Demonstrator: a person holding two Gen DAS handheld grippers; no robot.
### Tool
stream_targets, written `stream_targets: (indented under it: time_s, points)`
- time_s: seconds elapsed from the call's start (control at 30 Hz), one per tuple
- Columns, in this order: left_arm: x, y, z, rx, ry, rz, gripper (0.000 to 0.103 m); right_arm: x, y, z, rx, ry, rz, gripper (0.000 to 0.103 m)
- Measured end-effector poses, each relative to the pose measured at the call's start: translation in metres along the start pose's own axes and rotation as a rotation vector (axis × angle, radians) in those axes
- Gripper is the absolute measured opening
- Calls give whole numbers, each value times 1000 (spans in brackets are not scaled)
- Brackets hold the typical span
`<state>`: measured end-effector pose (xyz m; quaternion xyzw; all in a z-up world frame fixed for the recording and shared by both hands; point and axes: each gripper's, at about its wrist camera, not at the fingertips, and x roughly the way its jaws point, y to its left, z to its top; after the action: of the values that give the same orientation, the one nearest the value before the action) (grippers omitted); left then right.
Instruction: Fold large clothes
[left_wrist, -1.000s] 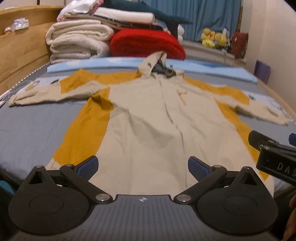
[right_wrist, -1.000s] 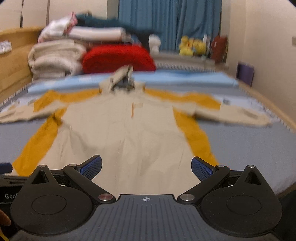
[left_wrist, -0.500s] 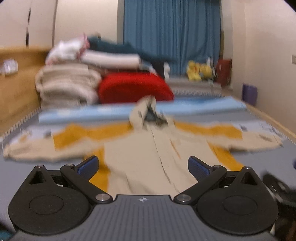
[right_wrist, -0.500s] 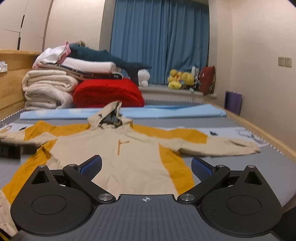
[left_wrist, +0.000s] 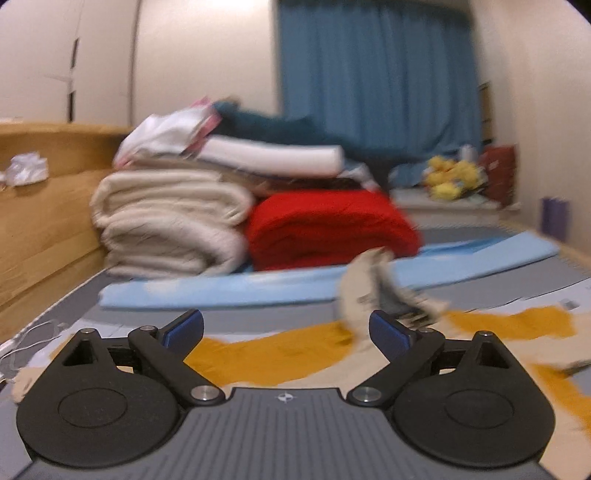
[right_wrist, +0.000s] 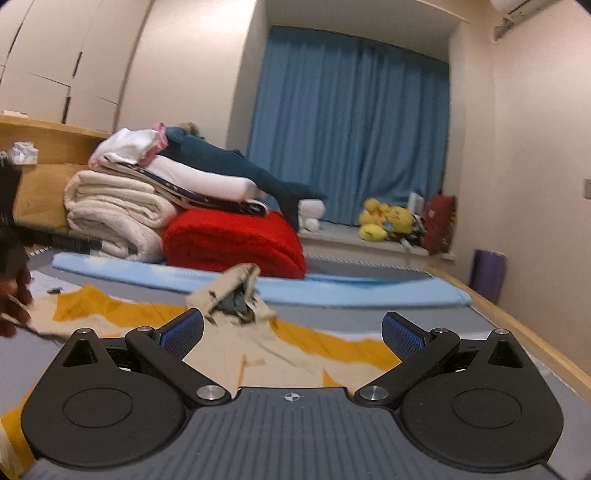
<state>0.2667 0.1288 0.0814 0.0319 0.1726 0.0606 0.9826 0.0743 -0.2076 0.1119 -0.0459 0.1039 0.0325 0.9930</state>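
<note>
Both tongs gape over the hoodie

The hoodie (right_wrist: 236, 354) lies flat on the bed (right_wrist: 461, 314) ahead, hood farthest; left tongs (left_wrist: 286, 328) and right tongs (right_wrist: 291, 328) hover apart, empty, sleeves outstretched sideways.

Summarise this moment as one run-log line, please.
left gripper: open | right gripper: open | hoodie: flat on bed, unfolded

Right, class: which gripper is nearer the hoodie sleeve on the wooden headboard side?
Left. The left gripper sits over that sleeve; the right gripper is further across, over the front of the hoodie, below the hood.
</note>
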Motion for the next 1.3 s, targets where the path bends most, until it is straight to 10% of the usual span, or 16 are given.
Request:
stream_targets:
  time_s: [0.3,0.5,0.8,1.07,1.13,1.3]
  points:
    - [116,147,-88,-241,301,245,48,140,47,36,12,78,162,102]
    - [143,243,-122,-369,350,353,43,203,71,2,31,144,199,97]
    - [149,369,-153,-693,294,505,52,244,79,-12,18,187,249,55]
    - [154,407,-179,-909,253,489,53,266,67,-29,52,272,257,34]
    - [157,404,-178,-896,257,491,2,271,63,-36,83,310,250,29]
    - [149,380,-138,-801,186,568,0,274,55,-44,125,363,228,17]
